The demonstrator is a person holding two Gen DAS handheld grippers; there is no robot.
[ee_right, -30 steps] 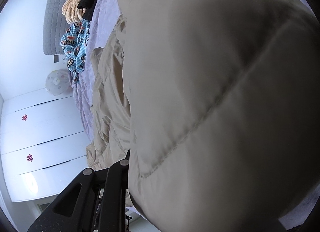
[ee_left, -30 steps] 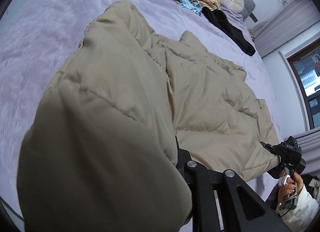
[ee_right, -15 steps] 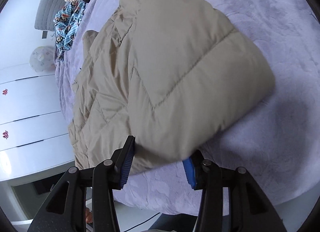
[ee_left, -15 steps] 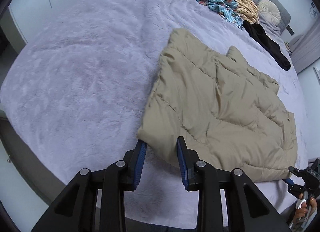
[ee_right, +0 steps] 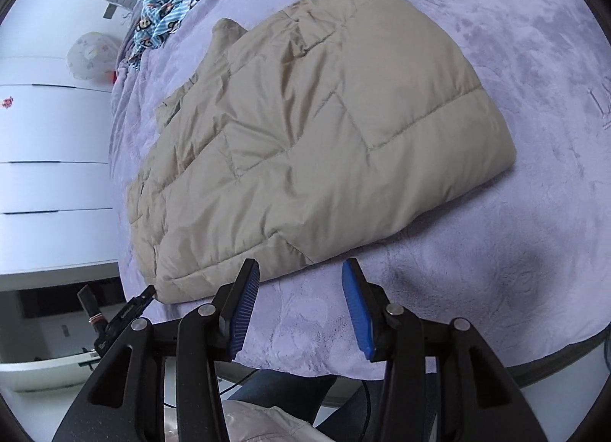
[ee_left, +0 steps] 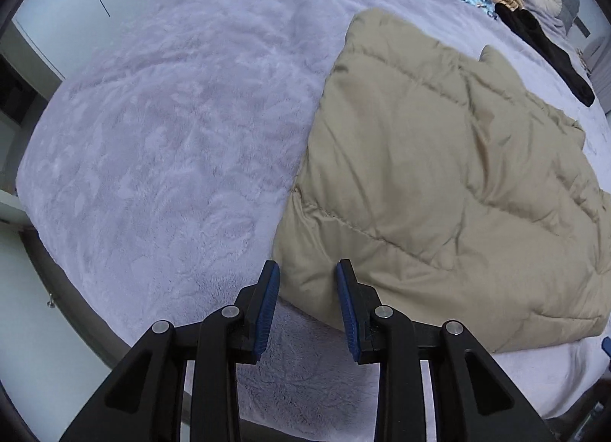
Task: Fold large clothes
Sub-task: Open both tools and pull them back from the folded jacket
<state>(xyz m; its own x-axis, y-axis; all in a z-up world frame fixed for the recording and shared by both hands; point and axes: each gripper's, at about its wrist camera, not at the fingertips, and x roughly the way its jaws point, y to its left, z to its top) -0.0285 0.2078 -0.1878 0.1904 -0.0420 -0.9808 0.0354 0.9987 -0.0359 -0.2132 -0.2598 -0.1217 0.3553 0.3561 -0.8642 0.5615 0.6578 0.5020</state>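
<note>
Lavender plush bedspread [ee_left: 160, 159] covers the bed beneath both tools. Left gripper [ee_left: 307, 304] hangs with its jaws spread and empty, the near corner of the folded beige puffer jacket [ee_left: 439, 182] just ahead between its blue pads [ee_left: 267, 308]. Right gripper [ee_right: 301, 304] is likewise spread, holding nothing, the jacket's edge just beyond. Patterned blue clothing [ee_right: 172, 3] lies farther up the bed.

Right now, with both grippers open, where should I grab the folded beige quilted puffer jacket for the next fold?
Take the beige quilted puffer jacket by its near corners. The left gripper is open at the near-left corner; the right gripper faces the near edge. Come in low from the bed's foot: those edges lie flat on the lilac plush blanket, thin enough to pinch.
</note>
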